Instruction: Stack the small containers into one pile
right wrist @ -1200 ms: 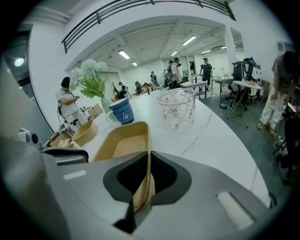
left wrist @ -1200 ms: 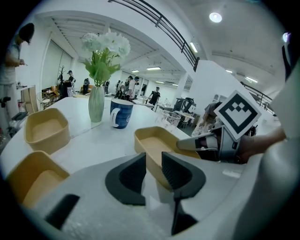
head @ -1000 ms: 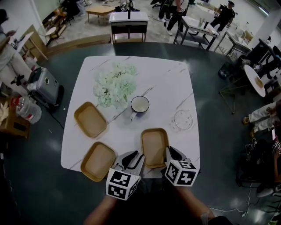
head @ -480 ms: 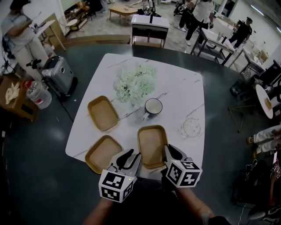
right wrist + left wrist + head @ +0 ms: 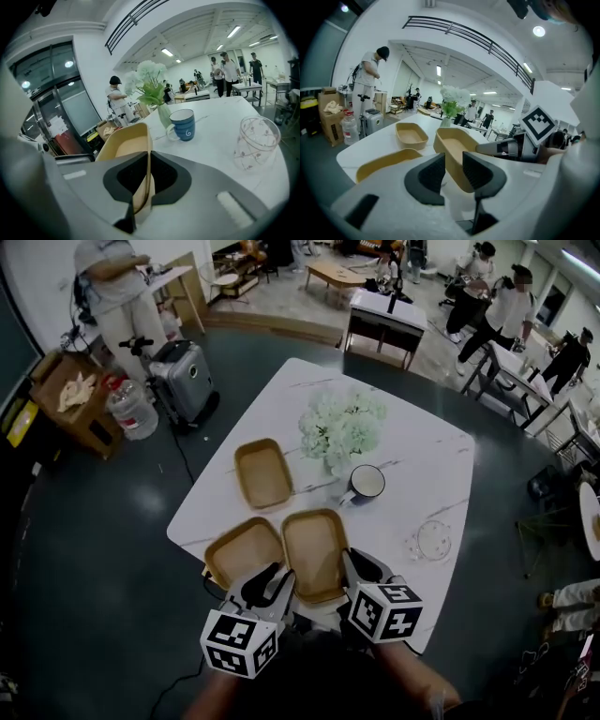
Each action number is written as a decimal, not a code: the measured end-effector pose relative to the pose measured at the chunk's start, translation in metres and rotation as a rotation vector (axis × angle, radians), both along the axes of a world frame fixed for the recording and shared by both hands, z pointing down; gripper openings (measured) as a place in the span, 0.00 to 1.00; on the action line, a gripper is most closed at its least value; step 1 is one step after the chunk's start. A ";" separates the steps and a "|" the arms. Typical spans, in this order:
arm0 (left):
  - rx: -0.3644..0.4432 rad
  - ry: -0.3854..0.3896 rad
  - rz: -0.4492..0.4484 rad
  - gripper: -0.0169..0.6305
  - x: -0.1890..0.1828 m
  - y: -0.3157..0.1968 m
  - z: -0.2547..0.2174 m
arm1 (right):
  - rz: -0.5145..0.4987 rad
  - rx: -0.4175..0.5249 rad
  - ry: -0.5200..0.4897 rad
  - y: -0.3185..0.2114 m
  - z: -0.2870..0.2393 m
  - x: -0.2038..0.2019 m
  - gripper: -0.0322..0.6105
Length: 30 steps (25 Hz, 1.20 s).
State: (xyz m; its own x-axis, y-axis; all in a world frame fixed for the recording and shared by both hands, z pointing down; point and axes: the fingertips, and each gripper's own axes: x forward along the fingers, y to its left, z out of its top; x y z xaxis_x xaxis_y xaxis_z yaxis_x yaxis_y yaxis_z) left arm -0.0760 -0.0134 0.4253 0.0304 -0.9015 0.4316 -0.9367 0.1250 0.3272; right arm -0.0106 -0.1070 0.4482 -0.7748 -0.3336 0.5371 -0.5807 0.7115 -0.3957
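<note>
Tan shallow rectangular container | our right gripper pinches its near rim, we judge to carry it onto the neighbouring tan container | left gripper jaws just opening, nothing between.

Both tools alike: left claw and right claw have pale grey moulded shells, rounded and smooth, with black textured pads. Each carries a white cube printed with black square markers — left cube, right cube.

Tabletop lies open between mug and glass; flowers block farther back.
</note>
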 end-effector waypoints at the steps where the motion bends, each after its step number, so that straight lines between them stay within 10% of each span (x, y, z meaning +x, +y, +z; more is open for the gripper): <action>1: 0.000 -0.003 -0.022 0.20 -0.001 0.004 0.000 | -0.023 0.002 -0.004 0.004 -0.001 -0.005 0.07; 15: -0.001 -0.012 -0.229 0.16 -0.019 0.046 0.002 | -0.204 -0.017 -0.040 0.048 0.000 -0.039 0.07; 30: 0.004 -0.037 -0.080 0.08 -0.090 0.051 -0.008 | 0.009 -0.184 -0.067 0.076 0.007 -0.079 0.08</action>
